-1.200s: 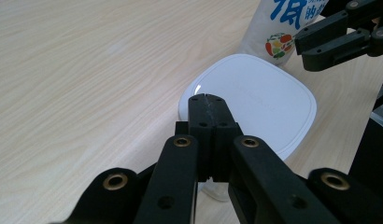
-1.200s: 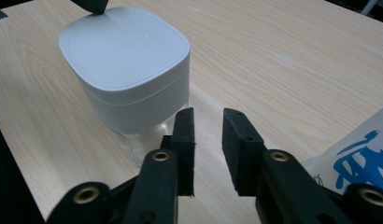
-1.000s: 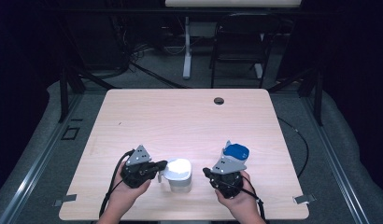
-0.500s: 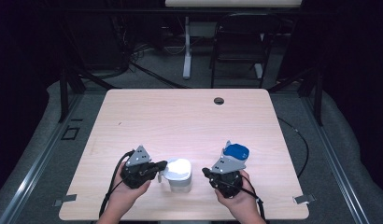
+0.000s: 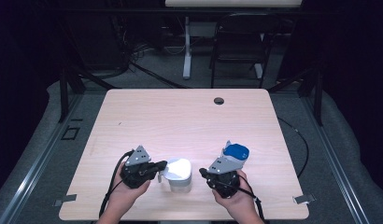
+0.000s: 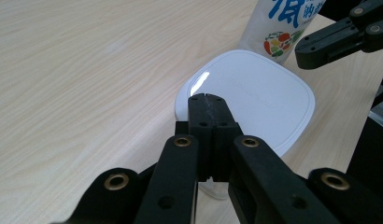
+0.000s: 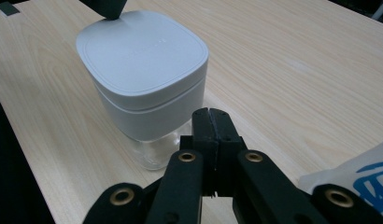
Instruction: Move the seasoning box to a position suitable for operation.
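jar [image 5: 179, 174] – one, white-lidded | pouch [image 5: 236, 152] – one | claws: left [image 5: 162, 164], right [image 5: 202, 173] – both closed, empty

High view sits above my side of the table [image 5: 180, 116], looking forward and down, far enough to take in the whole top plus floor and chair legs beyond. My left gripper view rides low and close, looking along its own jaws across the white-lidded jar [image 6: 248, 95] toward a printed pouch [image 6: 283, 28]. Right gripper view, also close and low, faces the same jar [image 7: 143, 79] from the opposite side. All three share that jar [image 5: 179, 173].
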A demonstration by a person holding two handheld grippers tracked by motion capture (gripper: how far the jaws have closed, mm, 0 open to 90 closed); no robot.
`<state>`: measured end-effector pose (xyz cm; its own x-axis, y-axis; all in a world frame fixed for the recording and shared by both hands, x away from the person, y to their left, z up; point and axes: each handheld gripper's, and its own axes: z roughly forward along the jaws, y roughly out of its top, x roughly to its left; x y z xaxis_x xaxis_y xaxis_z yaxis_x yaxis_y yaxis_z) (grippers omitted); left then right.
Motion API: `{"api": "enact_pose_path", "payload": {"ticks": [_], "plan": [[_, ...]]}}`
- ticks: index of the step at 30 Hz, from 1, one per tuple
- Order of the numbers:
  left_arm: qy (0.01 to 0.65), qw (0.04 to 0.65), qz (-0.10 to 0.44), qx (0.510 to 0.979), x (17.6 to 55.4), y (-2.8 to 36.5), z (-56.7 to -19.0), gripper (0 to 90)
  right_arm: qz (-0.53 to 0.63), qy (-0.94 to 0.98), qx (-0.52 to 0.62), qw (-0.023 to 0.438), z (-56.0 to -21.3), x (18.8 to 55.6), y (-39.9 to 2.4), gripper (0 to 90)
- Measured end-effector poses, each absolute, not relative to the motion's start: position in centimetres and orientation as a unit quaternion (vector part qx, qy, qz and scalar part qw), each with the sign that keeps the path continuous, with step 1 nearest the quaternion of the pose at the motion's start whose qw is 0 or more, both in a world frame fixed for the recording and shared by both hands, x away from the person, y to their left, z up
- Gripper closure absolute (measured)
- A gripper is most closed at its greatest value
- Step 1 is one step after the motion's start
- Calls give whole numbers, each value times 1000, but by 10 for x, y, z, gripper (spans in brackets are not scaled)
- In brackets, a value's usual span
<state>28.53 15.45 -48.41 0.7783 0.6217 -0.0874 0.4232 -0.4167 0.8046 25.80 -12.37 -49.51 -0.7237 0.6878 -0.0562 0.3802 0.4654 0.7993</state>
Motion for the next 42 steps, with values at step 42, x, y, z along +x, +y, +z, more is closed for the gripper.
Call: {"api": "enact_pose_path", "payload": {"ticks": [42], "plan": [[317,448,108,829,285,156,-486,900,401,849,299,174,-506,262,-105,900]]}}
